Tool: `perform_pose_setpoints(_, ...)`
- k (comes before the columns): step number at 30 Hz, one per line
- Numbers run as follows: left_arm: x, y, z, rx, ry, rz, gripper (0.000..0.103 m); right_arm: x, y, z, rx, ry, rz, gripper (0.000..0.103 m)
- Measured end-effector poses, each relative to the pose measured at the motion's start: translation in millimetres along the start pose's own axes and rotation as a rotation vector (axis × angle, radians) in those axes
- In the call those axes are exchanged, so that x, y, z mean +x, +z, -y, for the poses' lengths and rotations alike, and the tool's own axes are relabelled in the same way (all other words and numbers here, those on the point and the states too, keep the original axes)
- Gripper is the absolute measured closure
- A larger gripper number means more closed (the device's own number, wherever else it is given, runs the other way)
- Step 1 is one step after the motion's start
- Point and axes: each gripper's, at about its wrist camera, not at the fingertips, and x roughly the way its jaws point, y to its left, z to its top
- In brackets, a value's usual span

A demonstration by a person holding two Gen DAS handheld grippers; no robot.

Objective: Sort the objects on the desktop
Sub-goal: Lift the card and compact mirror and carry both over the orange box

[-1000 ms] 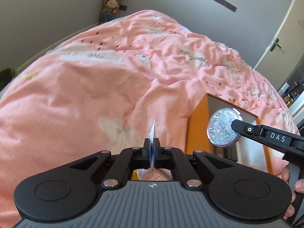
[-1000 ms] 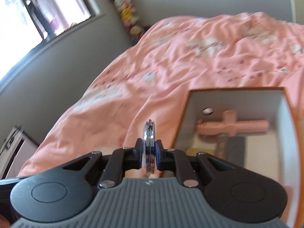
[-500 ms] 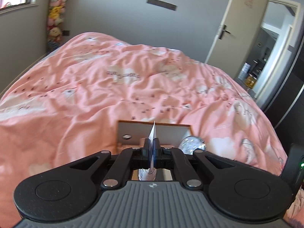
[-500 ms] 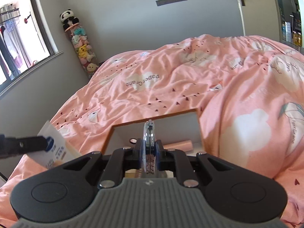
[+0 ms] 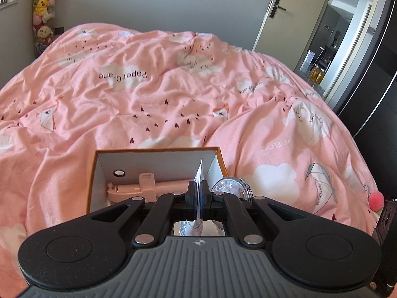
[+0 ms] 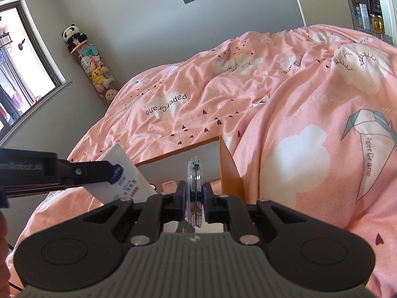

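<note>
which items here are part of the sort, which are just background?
Job:
- white sachet in left gripper
- glitter disc in right gripper
- orange box
- pink tool and small round piece inside it

Background:
- pink duvet
- plush toys
- door

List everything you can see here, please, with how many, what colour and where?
box: 1, orange outside, white inside, on the bed
pink tool: 1, inside the box
small round thing: 1, silver, inside the box
duvet: 1, pink with white clouds, over the bed
plush toys: several, mixed colours, stacked in the corner
door: 1, pale, back wall
white sachet: 1, in left gripper jaws
glitter disc: 1, silvery, in right gripper jaws
</note>
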Motion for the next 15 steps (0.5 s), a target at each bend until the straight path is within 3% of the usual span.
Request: perform_pose_setpoints(15, 56, -10, -3, -0.017, 0.045, -0.141, 0.101, 21, -6, 14, 0.016, -0.001, -0.067, 0.089)
